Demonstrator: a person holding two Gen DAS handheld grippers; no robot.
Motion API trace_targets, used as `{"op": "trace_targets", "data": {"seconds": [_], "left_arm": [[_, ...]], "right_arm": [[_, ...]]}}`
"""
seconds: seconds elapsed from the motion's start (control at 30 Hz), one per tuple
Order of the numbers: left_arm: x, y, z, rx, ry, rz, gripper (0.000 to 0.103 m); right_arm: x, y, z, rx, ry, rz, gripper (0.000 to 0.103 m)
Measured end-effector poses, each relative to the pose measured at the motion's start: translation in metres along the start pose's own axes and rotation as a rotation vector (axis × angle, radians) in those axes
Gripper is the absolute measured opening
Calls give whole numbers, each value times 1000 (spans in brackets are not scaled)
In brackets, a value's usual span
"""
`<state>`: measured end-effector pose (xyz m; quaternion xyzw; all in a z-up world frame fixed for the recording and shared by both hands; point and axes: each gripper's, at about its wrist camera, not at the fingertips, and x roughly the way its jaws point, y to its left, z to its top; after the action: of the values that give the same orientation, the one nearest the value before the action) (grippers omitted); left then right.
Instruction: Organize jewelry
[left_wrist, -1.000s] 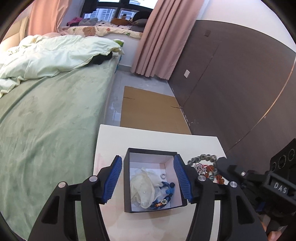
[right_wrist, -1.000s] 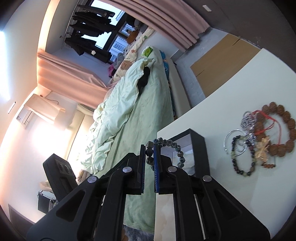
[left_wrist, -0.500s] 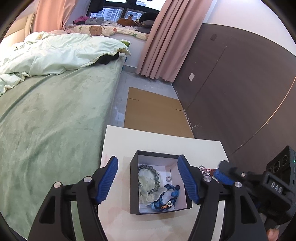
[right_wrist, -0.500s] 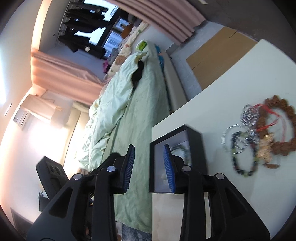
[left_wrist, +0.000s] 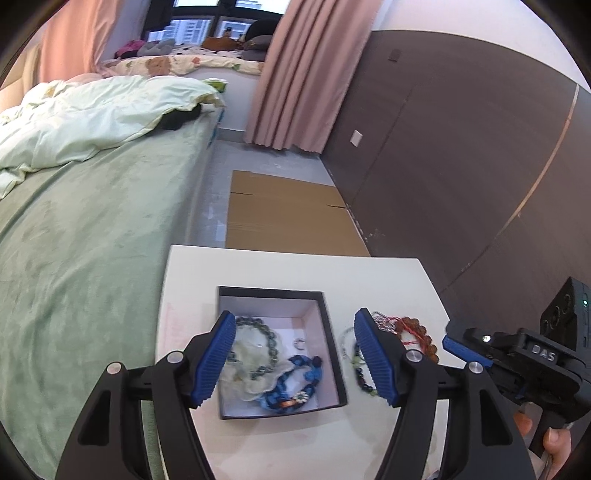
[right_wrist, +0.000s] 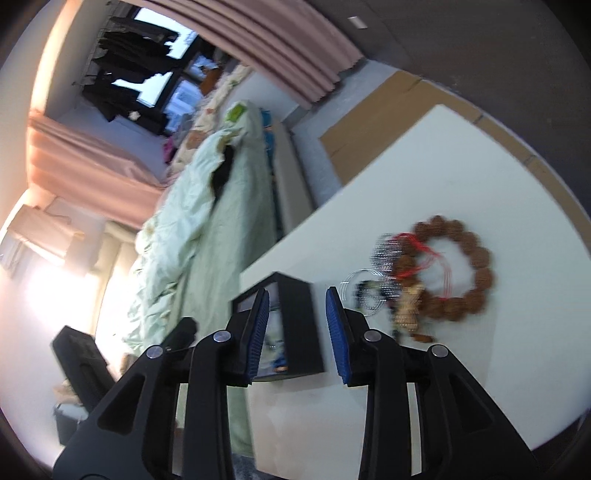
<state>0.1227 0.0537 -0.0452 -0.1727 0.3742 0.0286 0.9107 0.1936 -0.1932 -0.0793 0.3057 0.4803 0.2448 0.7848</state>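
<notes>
A black jewelry box (left_wrist: 334, 347) with a white inside sits on the white table (left_wrist: 288, 269). In it lie a dark green bead bracelet (left_wrist: 264, 338), a pale cloth pouch (left_wrist: 243, 373), a blue bracelet (left_wrist: 291, 384) and a small ring (left_wrist: 299, 344). My left gripper (left_wrist: 295, 356) is open and empty above the box. Right of the box lies a pile with a brown bead bracelet (right_wrist: 461, 269), red cord, a silver chain and a dark bead bracelet (left_wrist: 360, 373). My right gripper (right_wrist: 295, 328) is open and empty, over the box's (right_wrist: 295, 325) right wall.
A green bed (left_wrist: 74, 240) borders the table's left edge. Flat cardboard (left_wrist: 291, 218) lies on the floor beyond the table. A dark wall panel (left_wrist: 461, 166) runs along the right. The right gripper body (left_wrist: 535, 354) shows at the right of the left wrist view.
My right gripper opened and let the dark green bead bracelet go into the box, then drew back to the right toward the pile. My left gripper pulled back a little.
</notes>
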Motion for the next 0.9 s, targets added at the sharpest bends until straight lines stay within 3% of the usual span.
{"op": "trace_targets", "data": {"seconds": [0.1, 0.23, 0.57, 0.9], "left_arm": [[6, -13, -3, 24, 14, -17, 63], [15, -28, -8, 57, 35, -36, 53], [34, -59, -15, 112, 70, -85, 35], [52, -68, -13, 125, 86, -92, 34]], "right_arm": [[1, -16, 1, 43, 16, -45, 32], [3, -29, 5, 70, 32, -99, 32], [19, -58, 16, 163, 79, -123, 32], [52, -74, 29, 242, 128, -157, 32]]}}
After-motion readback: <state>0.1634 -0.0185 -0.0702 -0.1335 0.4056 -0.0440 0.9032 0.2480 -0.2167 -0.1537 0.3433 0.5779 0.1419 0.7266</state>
